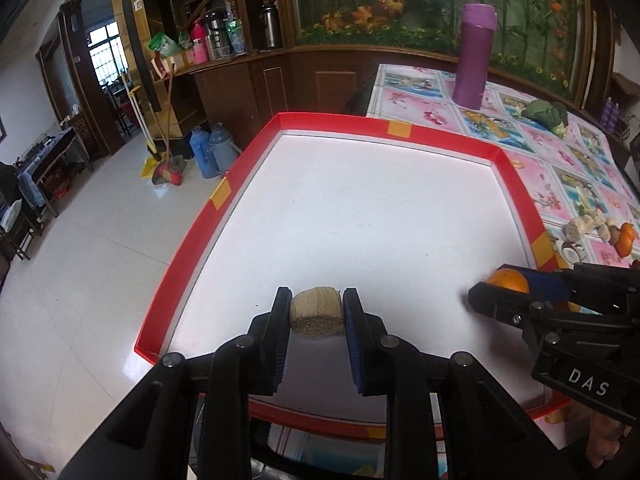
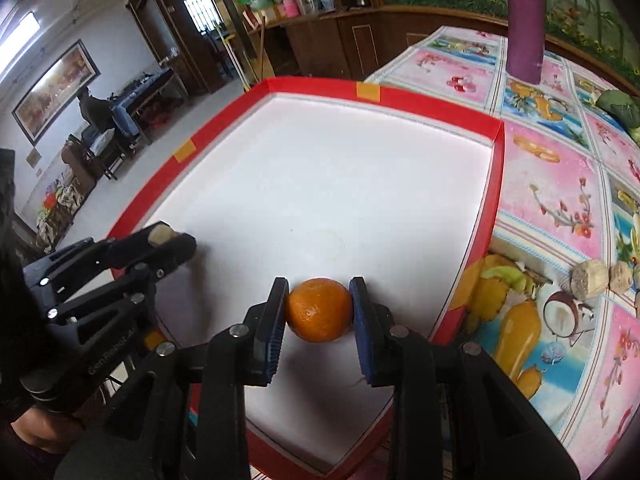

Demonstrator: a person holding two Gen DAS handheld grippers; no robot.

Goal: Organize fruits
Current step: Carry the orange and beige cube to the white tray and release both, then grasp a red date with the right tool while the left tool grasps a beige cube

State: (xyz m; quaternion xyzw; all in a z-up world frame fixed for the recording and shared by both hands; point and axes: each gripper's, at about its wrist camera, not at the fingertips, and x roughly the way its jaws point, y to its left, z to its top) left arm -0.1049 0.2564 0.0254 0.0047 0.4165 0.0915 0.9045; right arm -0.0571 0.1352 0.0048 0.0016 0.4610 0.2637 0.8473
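Both claws hold fruit low over the white-floored, red-rimmed shallow tray [image 1: 192,236], prob. to set them down apart. Left claw [image 1: 316,312] is closed w/ pads touching a pale tan ribbed cylindrical chunk [image 1: 316,308] near the tray's near-left rim; right claw [image 2: 319,310] is clamped on a round orange citrus [image 2: 319,310] near the near-right rim. Middle and far tray floor lie bare; more fruit waits on the floral-cloth surface [image 2: 556,184].

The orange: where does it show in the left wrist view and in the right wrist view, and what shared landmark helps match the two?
Left wrist view: the orange sits at the right edge, clamped in the right hand-held gripper, above the tray floor.
Right wrist view: the orange is bottom centre, between the blue pads.
Shared landmark: the purple bottle standing on the floral tablecloth beyond the red-rimmed tray.
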